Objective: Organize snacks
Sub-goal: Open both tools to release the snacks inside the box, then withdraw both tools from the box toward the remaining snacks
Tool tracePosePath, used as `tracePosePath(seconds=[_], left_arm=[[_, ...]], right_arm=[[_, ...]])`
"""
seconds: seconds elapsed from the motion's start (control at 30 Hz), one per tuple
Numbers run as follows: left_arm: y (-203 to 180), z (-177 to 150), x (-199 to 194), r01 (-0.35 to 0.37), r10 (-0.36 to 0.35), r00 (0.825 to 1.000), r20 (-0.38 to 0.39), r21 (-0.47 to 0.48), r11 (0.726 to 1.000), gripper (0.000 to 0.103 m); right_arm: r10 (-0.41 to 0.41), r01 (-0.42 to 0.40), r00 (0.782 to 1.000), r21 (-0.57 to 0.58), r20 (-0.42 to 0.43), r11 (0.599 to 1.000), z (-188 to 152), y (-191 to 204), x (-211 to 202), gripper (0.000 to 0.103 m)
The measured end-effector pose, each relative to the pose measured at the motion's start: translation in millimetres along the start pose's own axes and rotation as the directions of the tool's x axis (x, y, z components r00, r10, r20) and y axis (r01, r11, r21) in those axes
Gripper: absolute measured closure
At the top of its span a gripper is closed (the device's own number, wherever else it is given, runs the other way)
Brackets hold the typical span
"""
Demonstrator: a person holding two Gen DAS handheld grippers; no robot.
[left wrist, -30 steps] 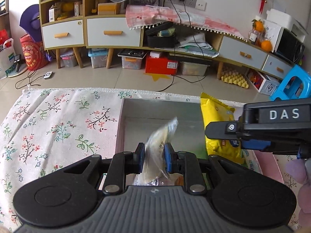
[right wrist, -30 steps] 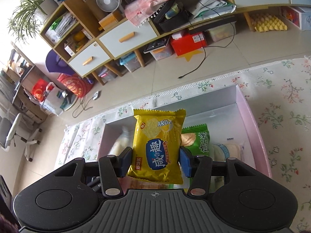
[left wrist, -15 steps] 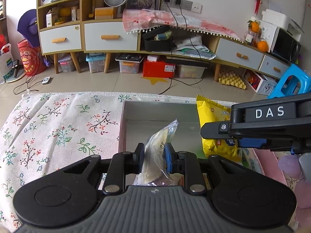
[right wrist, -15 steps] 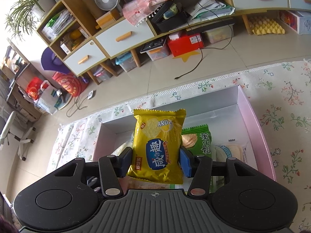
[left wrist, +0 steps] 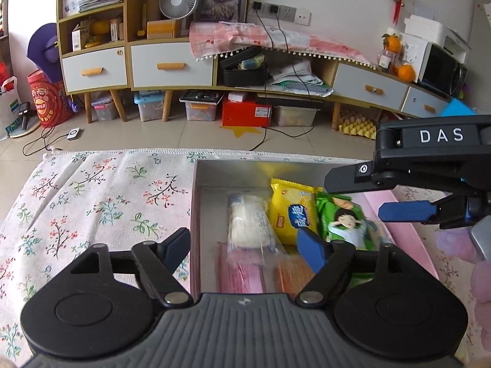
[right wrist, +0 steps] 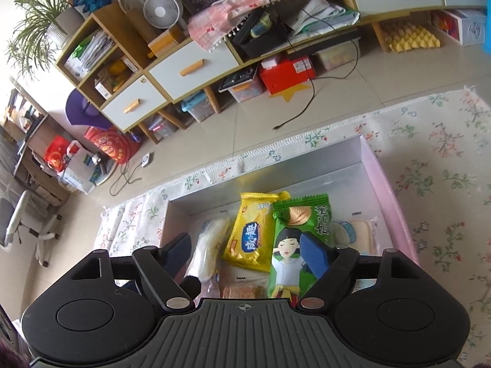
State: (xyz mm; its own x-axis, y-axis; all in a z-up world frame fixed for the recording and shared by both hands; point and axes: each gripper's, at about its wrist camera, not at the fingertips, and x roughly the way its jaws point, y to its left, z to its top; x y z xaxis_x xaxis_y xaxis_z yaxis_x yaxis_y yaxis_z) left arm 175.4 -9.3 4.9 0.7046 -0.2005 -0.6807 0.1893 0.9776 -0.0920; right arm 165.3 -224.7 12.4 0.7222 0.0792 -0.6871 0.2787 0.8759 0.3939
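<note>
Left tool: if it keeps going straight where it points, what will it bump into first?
Probably the clear-wrapped white bun lying in the box. It sits right between the open left tool fingers, just ahead. The yellow chip bag is beside it, though depth is hard to judge.

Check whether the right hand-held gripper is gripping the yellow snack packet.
No, the right hand-held gripper is open, and the yellow snack packet lies in the pink box.
</note>
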Motion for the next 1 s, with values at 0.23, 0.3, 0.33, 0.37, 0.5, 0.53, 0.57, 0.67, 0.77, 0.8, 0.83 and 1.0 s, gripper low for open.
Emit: tracePosePath(seconds=[0.23,0.3,0.33,0.37,0.5,0.53,0.57,0.67,0.77,0.8,0.83,1.0], left_arm=[[1.3,-7.0,-25.5,0.008,-0.008,1.000,-0.017,-0.022,1.000,0.016],[1.1,-10.0,-33.2,0.008,-0.008,1.000,-0.020,-0.019,1.000,0.012],[1.0,-11.9,-37.2,0.005,-0.005,1.000,-0.022,-0.017,1.000,0.010],[0.2,-14.8,-41.4,0.002,-0.002,1.000,-0.021,-0.017,1.000,0.009],[-1.0,-22.5,-54.1,-0.016,0.015,0.999,-0.040,-0.011,1.000,0.006],[-1.4,-24.0,-56.9,-0.024,0.024,0.999,-0.043,-0.006,1.000,0.005],[-1.1,-25.8,-60.6,-0.030,0.030,0.998,-0.047,0.000,1.000,0.004],[-2.1,-30.8,-69.4,-0.041,0.041,0.998,-0.056,0.006,0.999,0.001],[-0.8,-36.2,-76.7,-0.045,0.045,0.996,-0.075,-0.007,0.999,0.001],[-0.5,-37.9,-78.8,-0.044,0.043,0.996,-0.082,-0.010,0.999,0.001],[-0.3,-39.7,-80.8,-0.041,0.040,0.995,-0.090,-0.012,0.999,0.001],[2.6,-57.2,-88.5,-0.013,0.008,0.993,-0.114,-0.051,0.999,0.000]], right_arm=[[-0.036,0.037,0.999,-0.045,0.014,0.998,-13.9,5.1,-33.8,0.017],[-0.047,0.049,0.999,-0.080,0.026,0.996,-19.7,7.2,-44.8,0.017],[-0.052,0.055,0.998,-0.091,0.030,0.994,-23.1,8.0,-49.8,0.016],[-0.056,0.059,0.998,-0.100,0.033,0.993,-26.6,8.2,-54.6,0.015],[-0.064,0.069,0.997,-0.121,0.040,0.990,-40.2,9.4,-73.1,0.014],[-0.066,0.072,0.997,-0.129,0.045,0.989,-44.2,10.3,-78.0,0.014],[-0.074,0.080,0.996,-0.139,0.050,0.987,-48.2,11.6,-82.4,0.013],[-0.097,0.106,0.994,-0.175,0.056,0.979,-60.2,14.6,-94.4,0.011],[-0.104,0.113,0.993,-0.205,0.054,0.972,-70.4,17.3,-104.2,0.010],[-0.104,0.113,0.993,-0.208,0.057,0.972,-75.4,17.5,-108.1,0.008],[-0.111,0.120,0.992,-0.209,0.056,0.970,-79.7,17.5,-111.1,0.005],[-0.135,0.145,0.989,-0.211,0.061,0.967,-104.9,8.0,-122.1,0.004]])
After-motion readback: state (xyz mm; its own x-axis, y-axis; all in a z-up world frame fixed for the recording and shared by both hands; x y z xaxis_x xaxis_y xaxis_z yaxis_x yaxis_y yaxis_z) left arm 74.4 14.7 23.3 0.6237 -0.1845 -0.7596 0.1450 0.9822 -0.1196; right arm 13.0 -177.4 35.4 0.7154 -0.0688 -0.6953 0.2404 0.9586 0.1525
